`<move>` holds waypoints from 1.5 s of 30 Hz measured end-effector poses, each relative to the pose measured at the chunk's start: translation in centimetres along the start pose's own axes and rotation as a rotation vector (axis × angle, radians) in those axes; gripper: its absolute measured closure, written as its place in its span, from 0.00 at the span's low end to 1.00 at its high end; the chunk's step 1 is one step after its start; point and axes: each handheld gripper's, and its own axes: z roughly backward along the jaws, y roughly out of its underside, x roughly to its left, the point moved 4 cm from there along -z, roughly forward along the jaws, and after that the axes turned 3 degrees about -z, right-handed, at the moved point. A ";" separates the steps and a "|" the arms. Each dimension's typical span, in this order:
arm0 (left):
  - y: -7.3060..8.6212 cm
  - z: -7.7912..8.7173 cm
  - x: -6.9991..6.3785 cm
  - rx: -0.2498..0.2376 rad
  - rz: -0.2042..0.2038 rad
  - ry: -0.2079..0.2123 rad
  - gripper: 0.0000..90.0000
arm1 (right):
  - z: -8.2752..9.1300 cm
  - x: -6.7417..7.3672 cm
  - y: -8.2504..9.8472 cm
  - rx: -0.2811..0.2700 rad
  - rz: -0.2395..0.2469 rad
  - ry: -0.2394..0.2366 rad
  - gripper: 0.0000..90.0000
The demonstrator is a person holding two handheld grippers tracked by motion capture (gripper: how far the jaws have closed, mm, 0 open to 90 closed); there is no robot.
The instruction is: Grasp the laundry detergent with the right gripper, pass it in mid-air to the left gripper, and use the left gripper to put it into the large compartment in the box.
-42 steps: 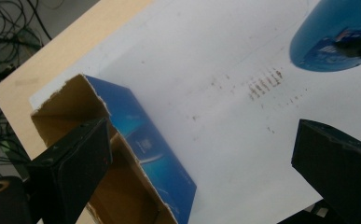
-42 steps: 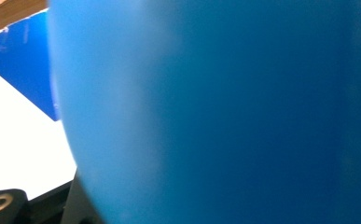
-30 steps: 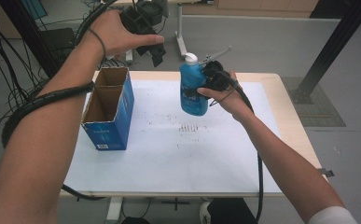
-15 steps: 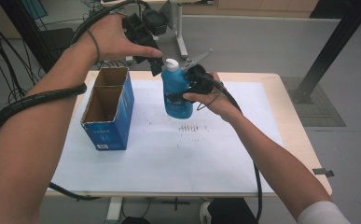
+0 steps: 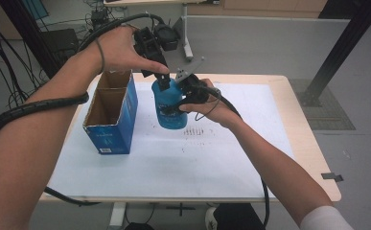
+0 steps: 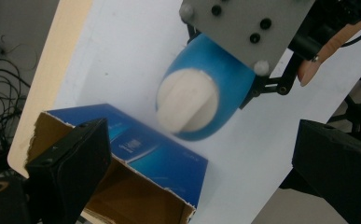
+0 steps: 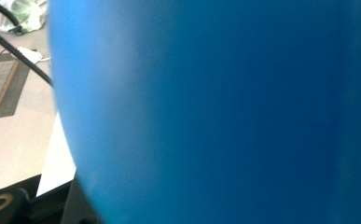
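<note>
Blue bottle (image 5: 169, 106) held above the white mat (image 5: 221, 158), clamped in right gripper (image 5: 185, 93) — white cap (image 6: 187, 105) up. Left gripper (image 5: 160, 76) just above cap, jaws spread — open box (image 5: 110, 115) beside.

High view overlooks table (image 5: 269, 158); tool views close; all share blue bottle (image 5: 169, 108).

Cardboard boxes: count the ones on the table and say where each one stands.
1. The open blue cardboard box stands upright on the white sheet at the table's left, beside the blue bottle held above the sheet. Nothing suggests another is hidden.
</note>
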 end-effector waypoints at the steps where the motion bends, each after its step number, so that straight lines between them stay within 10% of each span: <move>1: 0.0 -0.1 0.0 0.003 -0.002 0.001 0.06 | -0.1 0.2 -0.1 -0.006 0.010 -0.012 0.48; 22: 0.1 -1.9 -1.4 0.021 -0.102 0.049 0.06 | 0.1 2.1 0.0 -0.017 0.112 -0.128 0.48; 45: 0.2 -3.1 -1.7 0.009 -0.113 0.079 0.06 | 0.7 2.6 -0.6 -0.061 0.125 -0.162 0.48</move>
